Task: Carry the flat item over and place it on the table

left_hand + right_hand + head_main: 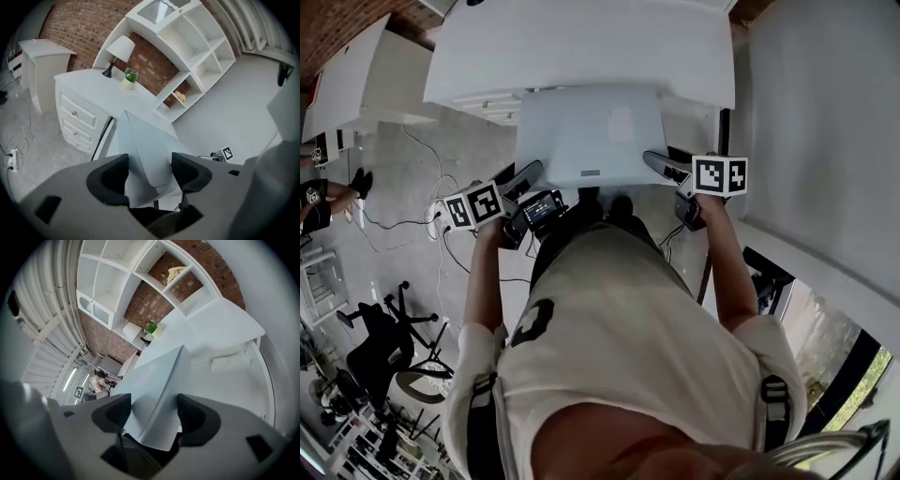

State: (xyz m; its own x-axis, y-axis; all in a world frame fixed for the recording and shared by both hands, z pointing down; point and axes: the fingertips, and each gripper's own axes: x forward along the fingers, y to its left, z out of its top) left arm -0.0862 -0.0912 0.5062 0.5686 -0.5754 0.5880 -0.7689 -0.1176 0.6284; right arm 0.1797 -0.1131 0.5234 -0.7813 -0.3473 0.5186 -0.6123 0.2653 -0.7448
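Laptop (591,131): lies crosswise, clamped at its near corners by left tool (528,178) and right tool (664,167), worktop (581,47) directly ahead.

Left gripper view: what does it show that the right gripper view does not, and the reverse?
Only the left gripper view shows white drawer fronts with round knobs and a white power strip on the grey floor. Only the right gripper view shows a seated person far behind. Both show the flat pale grey item between the jaws, the small green potted plant and the white open shelving.
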